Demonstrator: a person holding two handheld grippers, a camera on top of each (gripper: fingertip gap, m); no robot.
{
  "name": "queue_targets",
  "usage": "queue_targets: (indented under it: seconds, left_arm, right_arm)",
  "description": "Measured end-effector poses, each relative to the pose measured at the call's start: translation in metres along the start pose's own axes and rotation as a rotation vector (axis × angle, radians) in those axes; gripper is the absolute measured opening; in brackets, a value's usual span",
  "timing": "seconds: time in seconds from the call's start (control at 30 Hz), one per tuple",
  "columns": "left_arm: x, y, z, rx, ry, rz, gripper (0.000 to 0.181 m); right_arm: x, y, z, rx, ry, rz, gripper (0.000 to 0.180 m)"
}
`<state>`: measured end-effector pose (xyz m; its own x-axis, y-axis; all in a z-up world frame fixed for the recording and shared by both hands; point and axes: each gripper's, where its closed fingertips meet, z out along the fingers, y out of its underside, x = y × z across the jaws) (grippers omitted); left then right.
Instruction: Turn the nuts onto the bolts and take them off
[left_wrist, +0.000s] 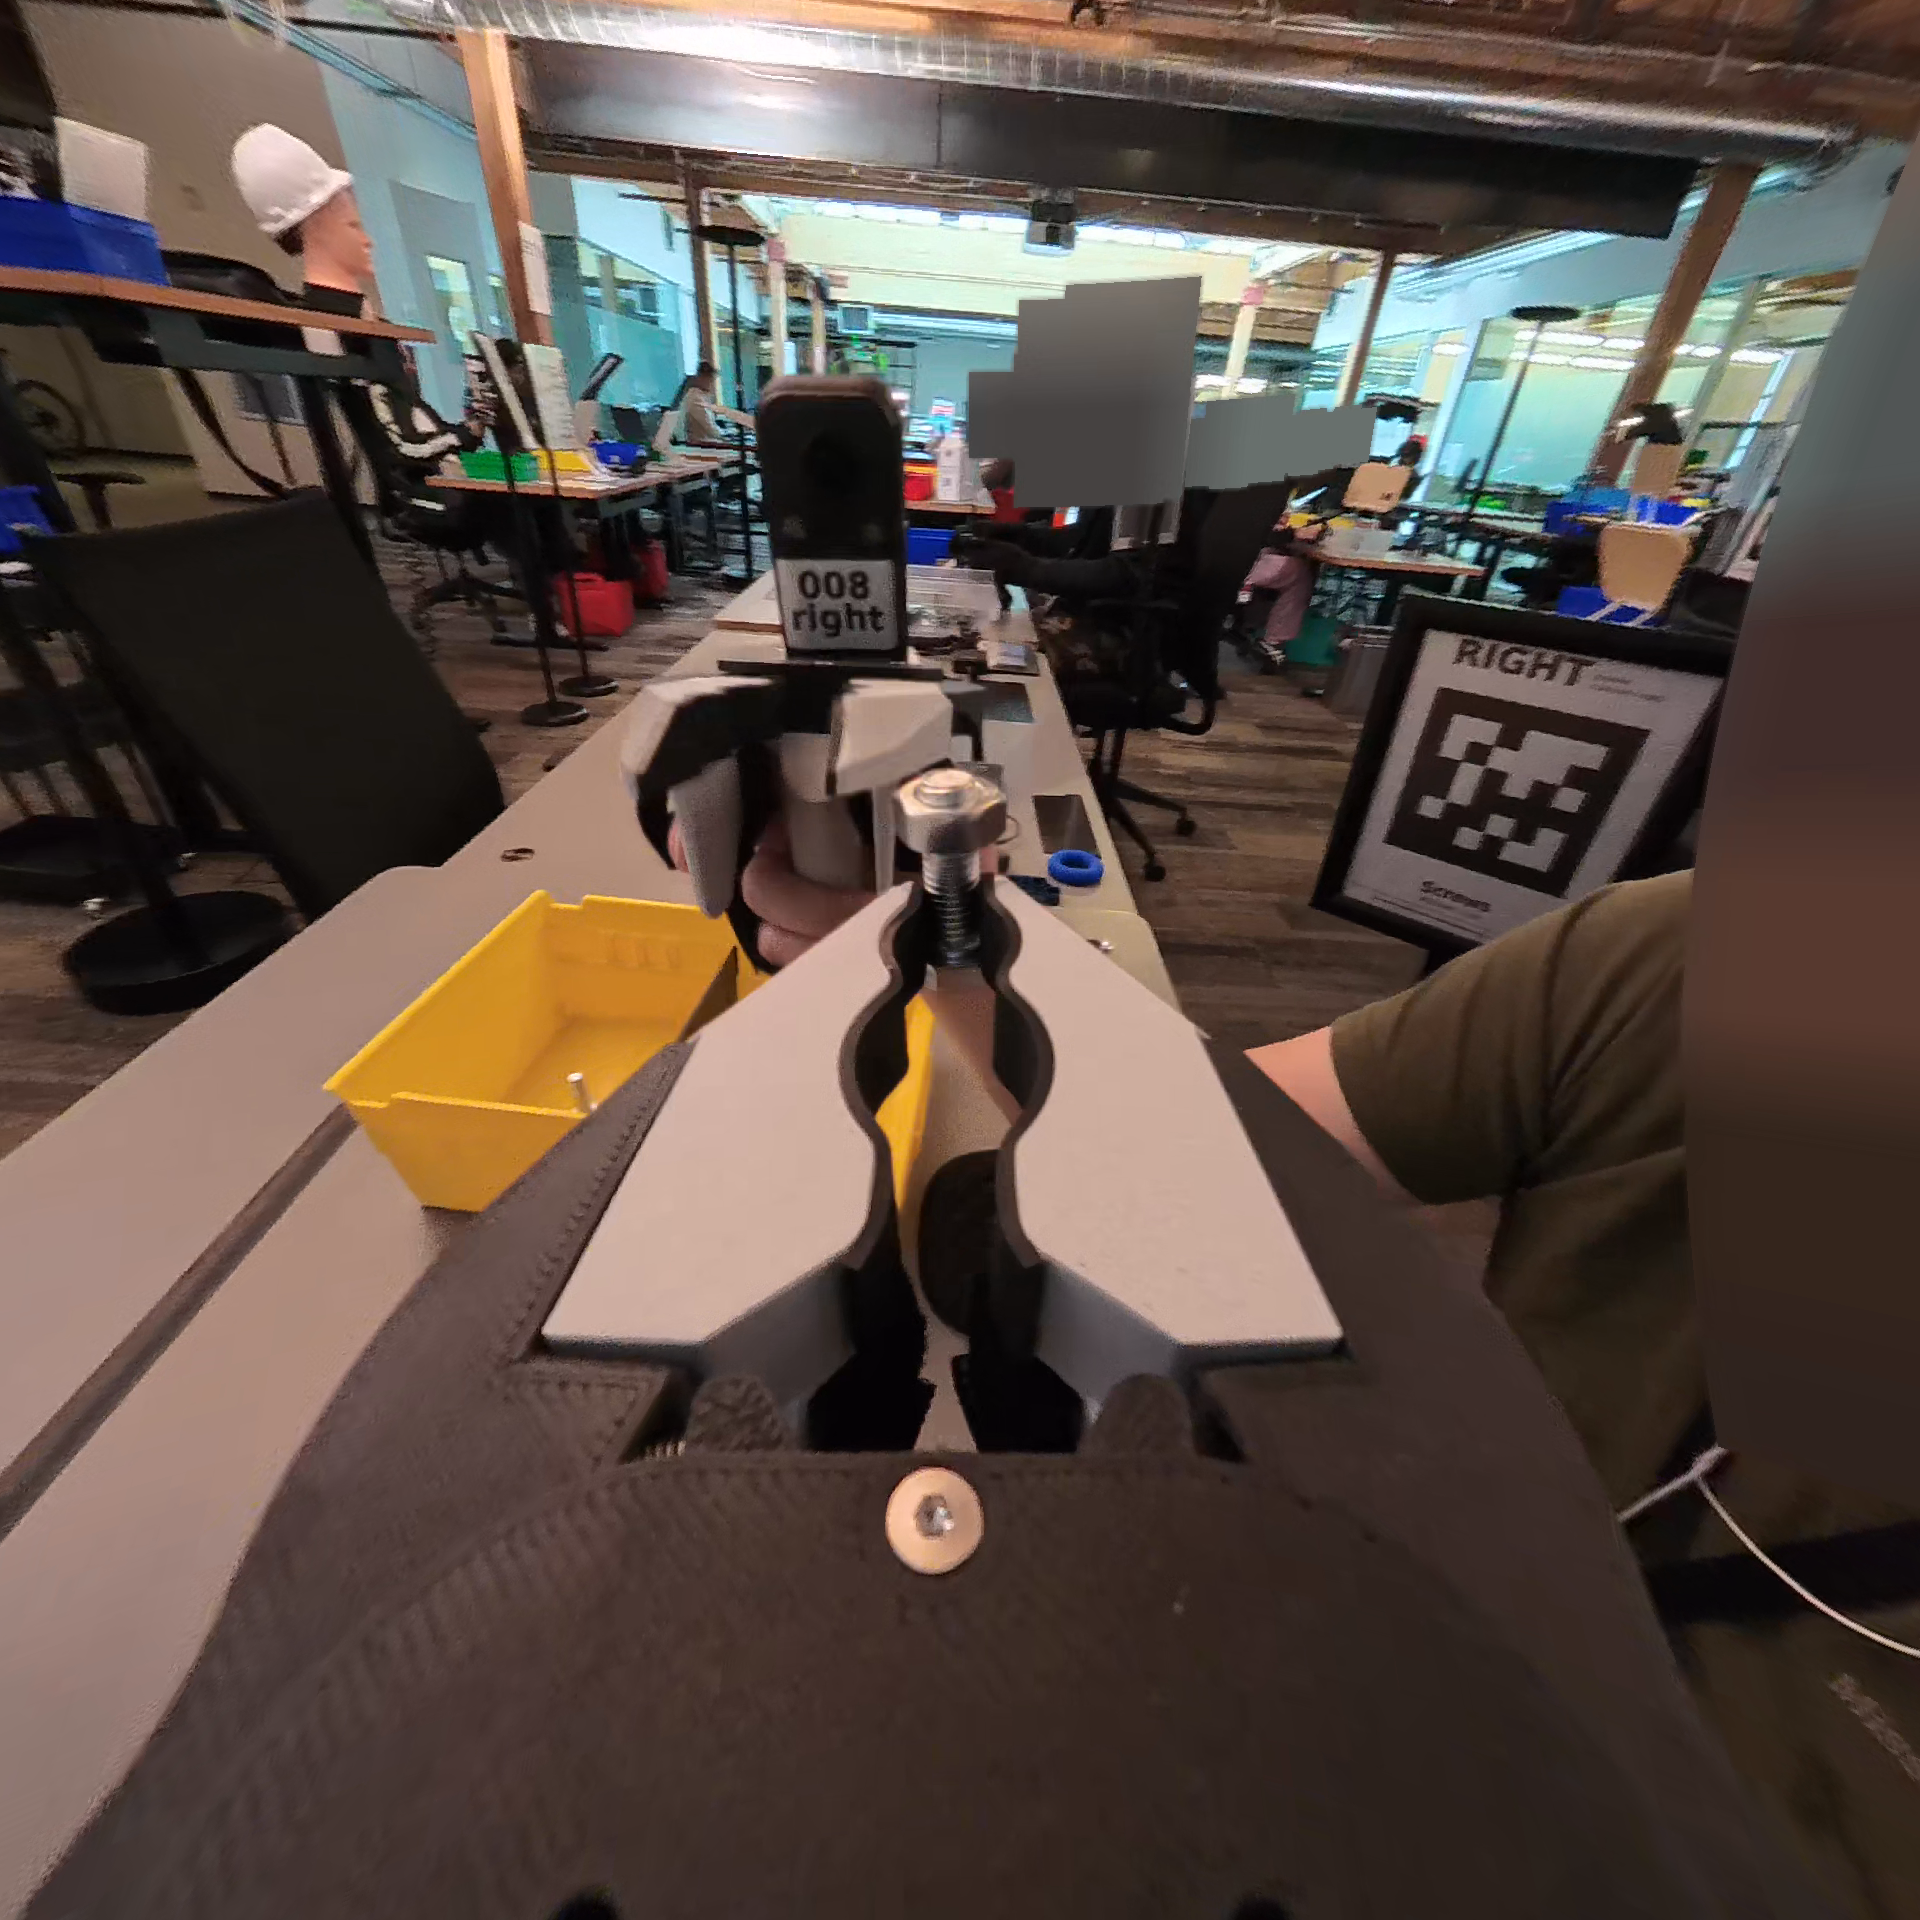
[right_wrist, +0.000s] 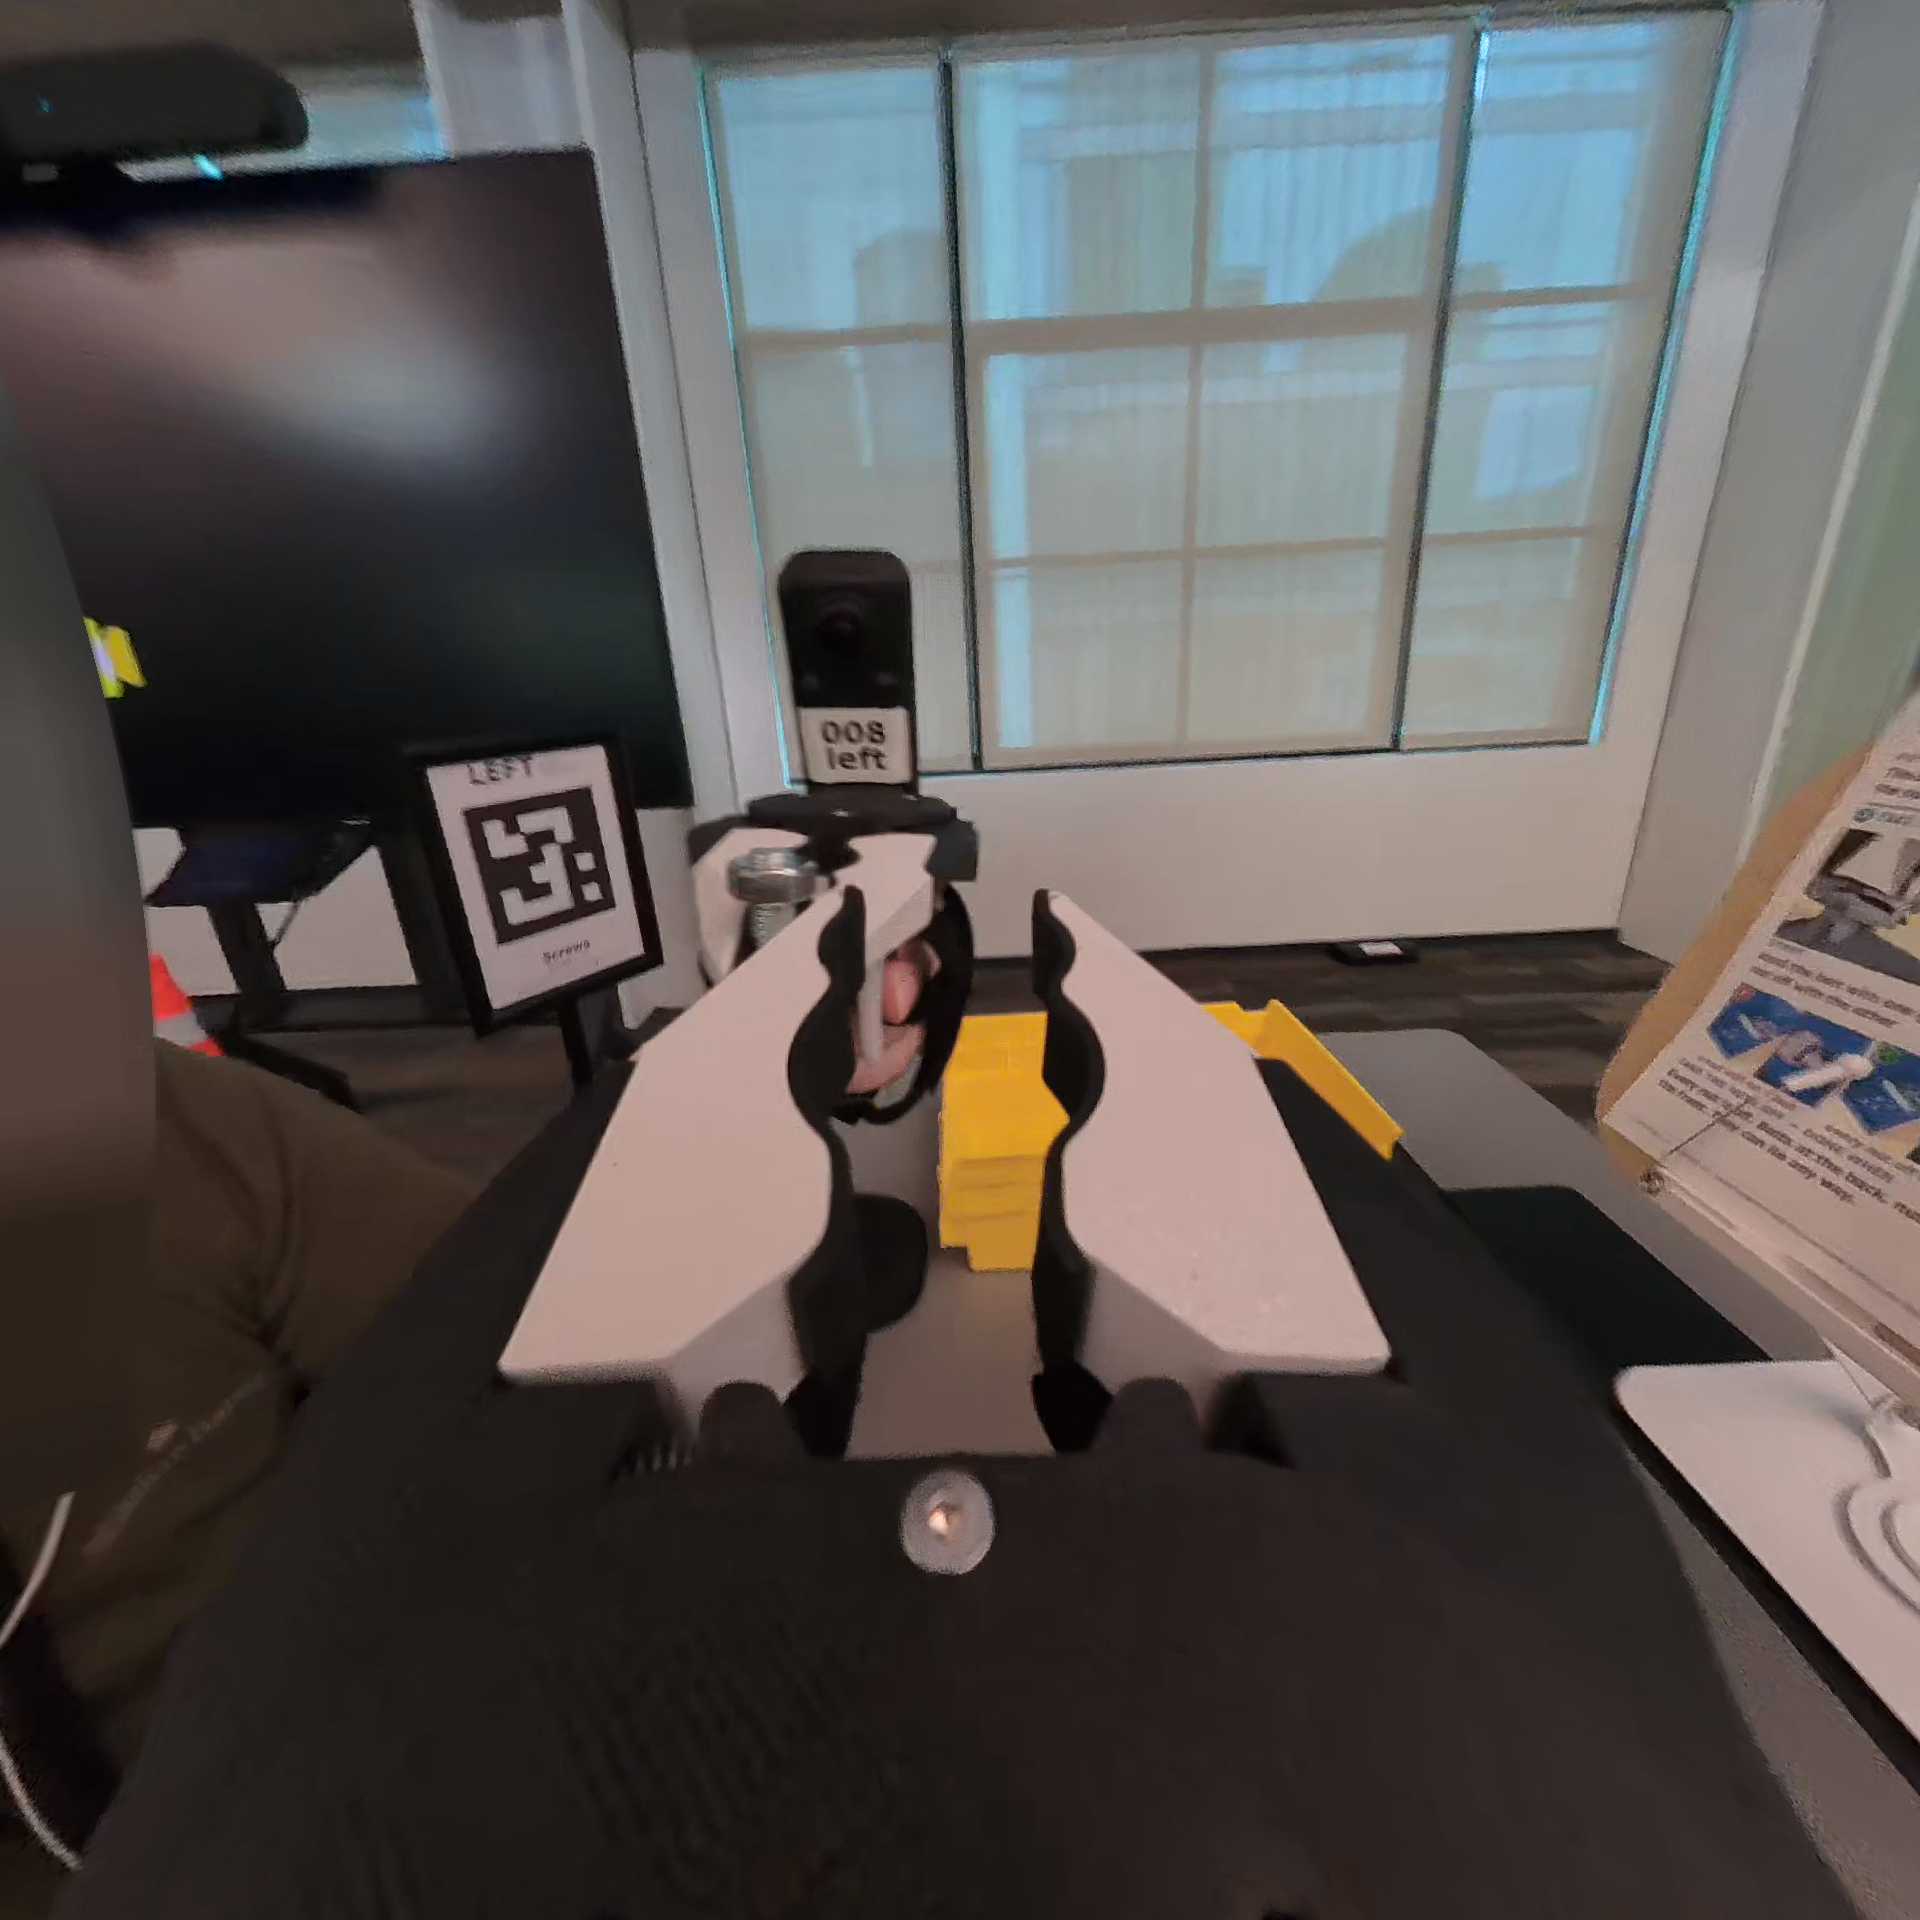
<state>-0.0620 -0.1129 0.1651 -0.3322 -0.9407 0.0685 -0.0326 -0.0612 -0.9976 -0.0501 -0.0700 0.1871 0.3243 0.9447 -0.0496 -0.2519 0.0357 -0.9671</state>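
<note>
A: Where's the bolt (left_wrist: 951, 904)?

B: Upright, its threaded shank clamped between the tips of the left gripper (left_wrist: 954, 940), with a nut (left_wrist: 949, 812) at its upper end.

A: And the right gripper (right_wrist: 945, 935)?

B: Jaws apart, gripping nothing (the bolt shows just left of its left finger). In the left wrist view it stands just beyond the bolt, facing the camera.

A: Around them?

B: A yellow bin (left_wrist: 488, 1049) on the grey table (left_wrist: 156, 1143), near left, with a small pin (left_wrist: 578, 1091) inside; a blue ring (left_wrist: 1075, 865) farther along.
</note>
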Motion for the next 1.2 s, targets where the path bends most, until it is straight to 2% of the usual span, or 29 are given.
queue_targets:
  seconds: [0.1,0.2,0.27,0.3,0.37,0.47,0.53,0.7,0.77,0.8,0.83,0.93,1.0,1.2]
  left_arm:
    - [-0.004,-0.001,-0.002,0.007,-0.026,0.003,0.008]
    - [-0.004,0.002,0.001,-0.011,-0.022,0.004,0.007]
    - [0.001,0.002,0.004,-0.010,0.008,0.001,0.008]
    - [0.004,0.002,0.005,-0.013,0.019,0.002,0.008]
    - [0.001,0.003,0.005,-0.019,-0.017,0.015,0.008]
    - [0.007,-0.002,0.000,0.003,0.022,0.003,0.008]
    - [0.013,-0.007,-0.002,0.028,0.059,-0.015,0.008]
    - [0.011,-0.002,0.002,-0.005,0.018,0.020,0.007]
    - [0.016,-0.002,0.004,-0.002,0.040,0.015,0.008]
    - [0.018,-0.002,0.005,-0.005,0.045,0.017,0.008]
    - [0.016,0.000,0.006,-0.017,0.023,0.024,0.008]
    - [0.005,-0.001,0.004,-0.016,-0.054,0.051,0.008]
    - [0.006,-0.003,0.000,-0.001,-0.024,0.031,0.007]
    - [0.009,-0.001,0.002,-0.013,-0.018,0.038,0.008]
  right_arm:
    - [-0.025,-0.006,0.003,0.012,-0.096,-0.021,0.032]
    - [-0.037,-0.002,0.011,-0.014,-0.108,-0.074,0.032]
    - [-0.033,0.007,0.015,-0.057,-0.092,-0.086,0.034]
    - [-0.030,0.008,0.014,-0.052,-0.101,-0.073,0.041]
    - [-0.023,0.008,0.011,-0.035,-0.129,0.009,0.043]
    - [-0.009,0.004,0.007,-0.004,-0.070,0.048,0.037]
    - [-0.018,-0.003,0.008,0.019,-0.079,0.008,0.036]
    - [-0.056,-0.014,0.014,0.051,-0.192,-0.030,0.037]
    - [-0.048,-0.004,0.018,0.004,-0.151,-0.047,0.037]
    - [-0.041,0.001,0.019,-0.012,-0.136,-0.044,0.045]
    - [-0.037,0.002,0.017,-0.005,-0.148,-0.010,0.047]
    - [-0.024,0.001,0.013,0.021,-0.172,0.097,0.042]
    - [-0.019,-0.002,0.011,0.039,-0.145,0.104,0.039]
    - [-0.049,-0.008,0.017,0.031,-0.192,0.025,0.040]
